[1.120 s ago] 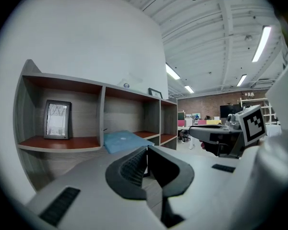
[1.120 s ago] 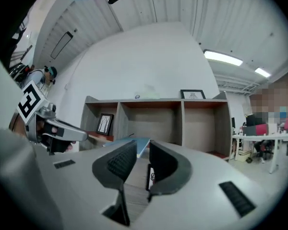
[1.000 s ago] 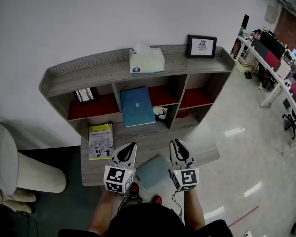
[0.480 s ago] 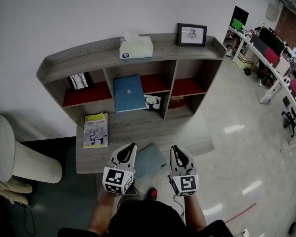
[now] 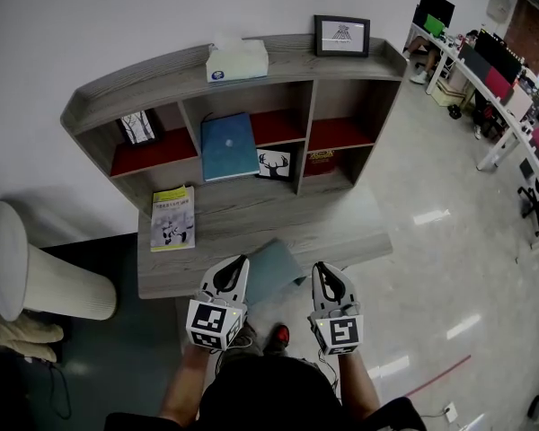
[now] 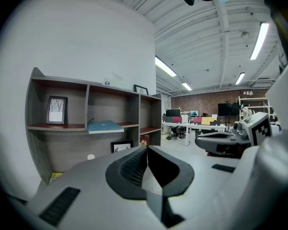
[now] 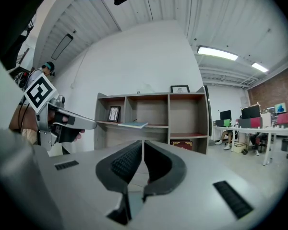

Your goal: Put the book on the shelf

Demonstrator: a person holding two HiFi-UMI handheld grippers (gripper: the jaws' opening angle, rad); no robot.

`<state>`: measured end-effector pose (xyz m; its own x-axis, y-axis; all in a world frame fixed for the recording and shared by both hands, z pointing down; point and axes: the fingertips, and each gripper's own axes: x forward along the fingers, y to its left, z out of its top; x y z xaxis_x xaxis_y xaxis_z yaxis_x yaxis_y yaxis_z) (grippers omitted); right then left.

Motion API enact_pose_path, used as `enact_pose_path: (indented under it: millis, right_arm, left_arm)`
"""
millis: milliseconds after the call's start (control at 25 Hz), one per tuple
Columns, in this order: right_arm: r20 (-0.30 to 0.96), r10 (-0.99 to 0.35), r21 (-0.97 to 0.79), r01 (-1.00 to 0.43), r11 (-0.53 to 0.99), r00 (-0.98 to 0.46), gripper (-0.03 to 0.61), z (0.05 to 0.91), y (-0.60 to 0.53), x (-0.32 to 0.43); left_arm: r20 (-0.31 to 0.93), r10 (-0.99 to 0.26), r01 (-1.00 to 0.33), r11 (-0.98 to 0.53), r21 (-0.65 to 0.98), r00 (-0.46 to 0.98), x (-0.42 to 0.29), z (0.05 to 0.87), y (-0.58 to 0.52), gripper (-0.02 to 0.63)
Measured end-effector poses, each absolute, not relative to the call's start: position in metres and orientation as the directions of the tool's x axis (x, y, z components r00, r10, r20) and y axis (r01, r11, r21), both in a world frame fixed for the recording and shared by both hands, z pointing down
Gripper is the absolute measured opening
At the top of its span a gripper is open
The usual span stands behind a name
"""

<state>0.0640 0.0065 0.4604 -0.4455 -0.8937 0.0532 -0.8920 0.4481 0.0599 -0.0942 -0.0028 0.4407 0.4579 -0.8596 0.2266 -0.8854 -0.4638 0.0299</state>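
Observation:
A grey-blue book (image 5: 271, 270) lies flat at the front edge of the desk board (image 5: 341, 232), between the tips of my two grippers. My left gripper (image 5: 238, 264) is just left of it and my right gripper (image 5: 324, 268) just right of it; both are shut and hold nothing. In the left gripper view the left gripper (image 6: 146, 150) has its pads together, level with the shelf unit (image 6: 81, 102). The right gripper (image 7: 142, 143) looks the same in its own view. A blue book (image 5: 229, 146) lies in the shelf's middle compartment.
A yellow-green booklet (image 5: 172, 217) lies on the desk's left part. A tissue box (image 5: 237, 61) and a framed picture (image 5: 341, 36) stand on the shelf top. A small frame (image 5: 136, 127) and a deer picture (image 5: 271, 162) sit in compartments. A white padded chair (image 5: 36, 285) stands at the left.
Both grippers and the camera have drawn back from the shelf. The grey-blue book stays on the desk, now ahead of the gripper tips rather than between the gripper bodies.

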Motion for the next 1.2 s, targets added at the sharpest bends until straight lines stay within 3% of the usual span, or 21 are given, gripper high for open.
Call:
enact_pose_path:
  millis: [600, 1200]
  right_arm:
    - [0.156, -0.848, 0.066, -0.852, 0.520, -0.506, 0.040, 0.513, 0.022, 0.017]
    - [0.314, -0.819, 0.021, -0.859, 0.512, -0.480, 0.040, 0.625, 0.047, -0.017]
  left_arm:
    - [0.324, -0.833, -0.890, -0.450, 0.072, 0.448, -0.108, 0.489, 0.015, 0.012]
    - [0.482, -0.772, -0.908, -0.389, 0.158, 0.415, -0.166, 0.623, 0.066, 0.012]
